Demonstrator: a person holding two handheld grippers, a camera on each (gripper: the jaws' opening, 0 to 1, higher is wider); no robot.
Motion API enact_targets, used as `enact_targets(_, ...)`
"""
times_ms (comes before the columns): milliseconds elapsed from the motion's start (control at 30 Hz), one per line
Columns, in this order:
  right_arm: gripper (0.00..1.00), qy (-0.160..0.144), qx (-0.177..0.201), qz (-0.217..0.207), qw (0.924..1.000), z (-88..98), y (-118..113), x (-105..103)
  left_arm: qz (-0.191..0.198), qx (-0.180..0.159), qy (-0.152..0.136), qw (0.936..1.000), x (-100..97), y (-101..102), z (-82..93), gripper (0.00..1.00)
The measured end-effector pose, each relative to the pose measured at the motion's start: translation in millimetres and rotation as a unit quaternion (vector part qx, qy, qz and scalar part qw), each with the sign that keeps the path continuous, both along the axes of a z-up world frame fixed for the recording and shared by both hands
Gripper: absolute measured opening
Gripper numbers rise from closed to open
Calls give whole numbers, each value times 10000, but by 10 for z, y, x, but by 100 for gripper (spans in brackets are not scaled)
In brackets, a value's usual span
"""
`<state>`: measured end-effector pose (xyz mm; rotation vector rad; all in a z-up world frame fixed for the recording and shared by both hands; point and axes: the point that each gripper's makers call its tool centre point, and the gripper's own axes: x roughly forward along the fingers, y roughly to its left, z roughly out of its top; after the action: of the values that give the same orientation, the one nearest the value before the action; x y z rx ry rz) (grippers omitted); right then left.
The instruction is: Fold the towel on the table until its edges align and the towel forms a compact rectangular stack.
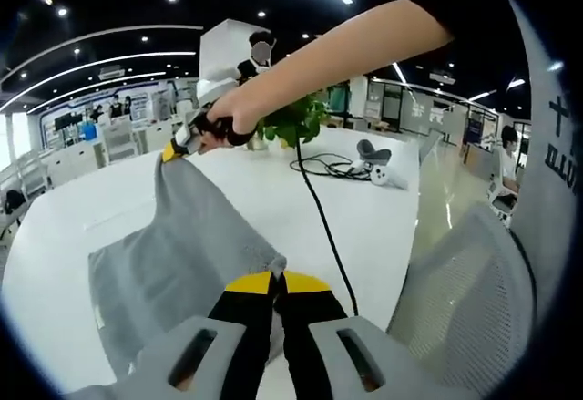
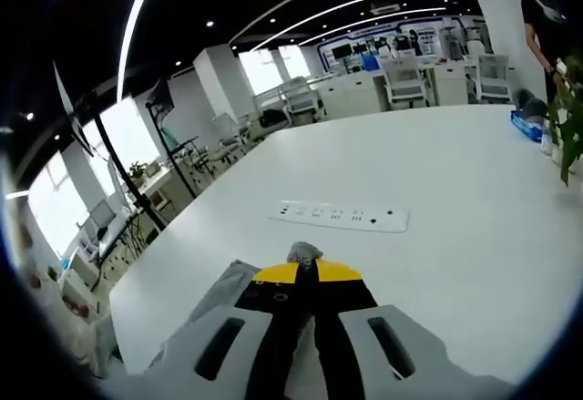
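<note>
The grey towel (image 1: pixel 196 236) is lifted above the white table (image 1: pixel 64 227), stretched between both grippers, with its lower part draping down to the tabletop. My left gripper (image 1: pixel 277 282), yellow-tipped, is shut on the near corner. A person's hand holds the right gripper (image 1: pixel 175 150), which is shut on the far corner. In the right gripper view, that gripper (image 2: pixel 308 271) pinches a small tuft of towel (image 2: pixel 303 254), and more cloth hangs at its left side.
A black cable (image 1: pixel 319 209) runs across the table toward a potted plant (image 1: pixel 293 119) and small white devices (image 1: pixel 378 168). A white power strip (image 2: pixel 342 216) lies mid-table. A blue box (image 2: pixel 528 125) sits far right. A mesh chair (image 1: pixel 465 300) stands at the table edge.
</note>
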<state>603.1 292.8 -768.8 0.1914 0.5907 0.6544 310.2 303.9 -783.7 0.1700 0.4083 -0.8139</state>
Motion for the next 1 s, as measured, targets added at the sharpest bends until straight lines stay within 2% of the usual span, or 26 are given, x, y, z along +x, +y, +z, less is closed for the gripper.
enact_targets(267, 2, -34, 107, -15, 9999, 122, 190, -23, 206, -180, -40, 9996, -64, 205, 87, 2)
enact_targets(467, 2, -61, 151, 31, 9999, 185, 401, -54, 467, -195, -33, 9987, -70, 461, 106, 2)
enact_targets(800, 2, -35, 183, 117, 9998, 199, 767, -87, 877, -277, 92, 9957, -99, 927, 56, 2)
enact_targets(1000, 2, 26, 131, 174, 9998, 107, 997, -119, 1085, -348, 257, 9932, -128, 1135, -33, 2)
